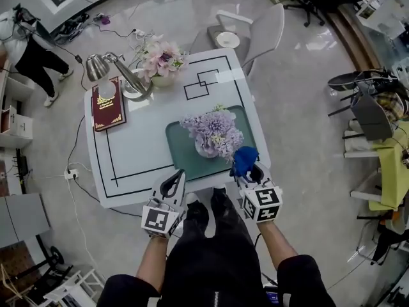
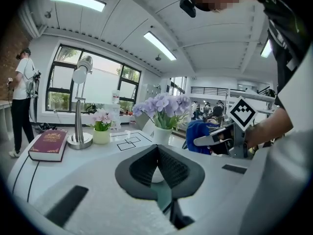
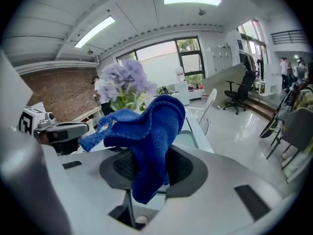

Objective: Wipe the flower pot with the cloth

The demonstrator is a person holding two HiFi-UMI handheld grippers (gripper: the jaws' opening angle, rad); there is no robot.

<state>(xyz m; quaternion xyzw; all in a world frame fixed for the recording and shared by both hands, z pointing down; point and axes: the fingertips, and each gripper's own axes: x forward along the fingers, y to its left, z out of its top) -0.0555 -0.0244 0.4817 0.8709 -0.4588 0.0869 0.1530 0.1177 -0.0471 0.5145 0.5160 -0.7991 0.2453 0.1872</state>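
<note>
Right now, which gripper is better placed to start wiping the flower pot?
Right. Both sit near the flower pot, but only the right gripper is shut on the blue cloth. The left gripper is shut with nothing between its jaws.

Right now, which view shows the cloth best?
The right gripper view: the blue cloth fills its centre, clamped in the right gripper. The head view shows a small bunch; the left gripper view a partial patch.

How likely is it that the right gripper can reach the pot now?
Probably yes. The right gripper, holding the cloth, is close beside the pot with nothing between them; only flowers overhang it.
</note>
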